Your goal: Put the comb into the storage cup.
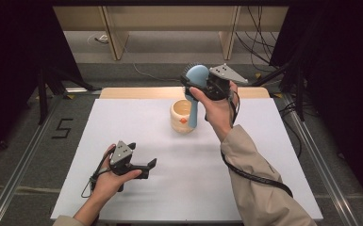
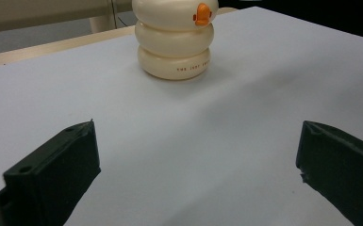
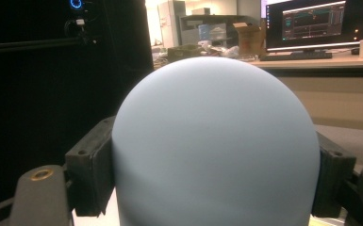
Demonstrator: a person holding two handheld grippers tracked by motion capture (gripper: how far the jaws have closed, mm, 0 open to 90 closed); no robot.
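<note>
My right gripper [image 1: 193, 87] is raised above the far middle of the table and is shut on the rounded head of a pale blue hairbrush [image 1: 197, 77]. Dark bristles show behind the head, and the handle hangs down across the right side of a cream ribbed cup [image 1: 180, 117]; I cannot tell whether they touch. In the right gripper view the blue brush head [image 3: 217, 141] sits pressed between both jaws of that gripper [image 3: 213, 169]. My left gripper [image 1: 144, 155] rests low at the table's front left, open, with nothing between its jaws. It [image 2: 198, 165] faces the cup [image 2: 175, 42], which bears a small orange mark.
The white table top [image 1: 122, 122] has a wooden strip [image 1: 136, 92] along its far edge. Wooden furniture legs [image 1: 115, 42] and cables lie on the floor beyond. A taped figure 5 [image 1: 62, 128] marks the floor at left. Black curtains flank both sides.
</note>
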